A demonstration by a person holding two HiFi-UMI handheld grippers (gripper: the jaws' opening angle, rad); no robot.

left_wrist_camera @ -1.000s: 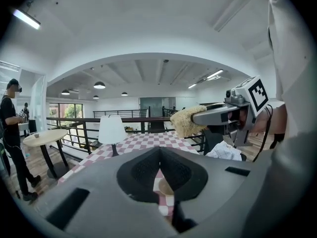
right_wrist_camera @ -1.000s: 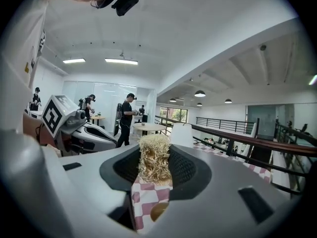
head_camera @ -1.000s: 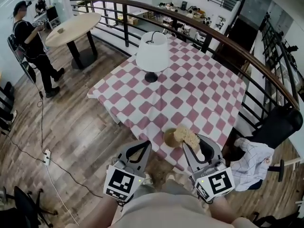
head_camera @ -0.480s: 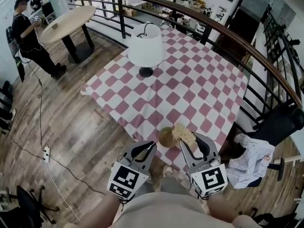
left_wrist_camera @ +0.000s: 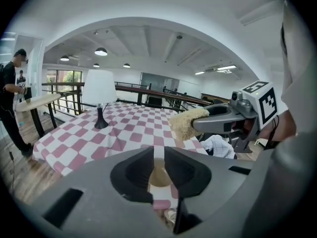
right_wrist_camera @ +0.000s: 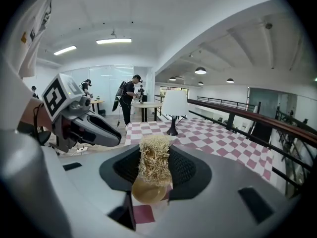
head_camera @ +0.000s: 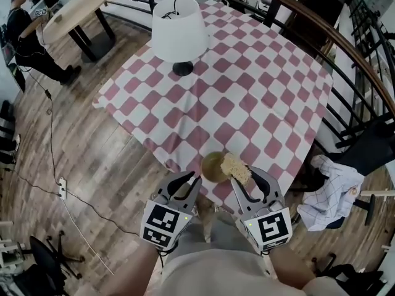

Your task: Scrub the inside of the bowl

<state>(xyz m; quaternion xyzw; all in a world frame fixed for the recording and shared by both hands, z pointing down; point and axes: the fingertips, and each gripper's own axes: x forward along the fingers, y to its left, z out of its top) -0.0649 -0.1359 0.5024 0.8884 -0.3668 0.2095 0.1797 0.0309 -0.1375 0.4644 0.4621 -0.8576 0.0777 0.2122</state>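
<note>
Straw-coloured scrubber (right_wrist_camera: 154, 166) clamped in right gripper's (right_wrist_camera: 154, 155) fingers (right_wrist_camera: 185, 168); left gripper's (left_wrist_camera: 158, 155) fingers (left_wrist_camera: 136, 175) just opening, their empty slit unreadable in head view.

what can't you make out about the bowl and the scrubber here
- Inside of the bowl, head view: too small, and the scrubber overlaps its right side; clean or dirty is unclear.
- Right gripper view: the scrubber, held in the right tool, covers the bowl's upper part.
- Whether the scrubber touches the bowl: no view settles it.
</note>
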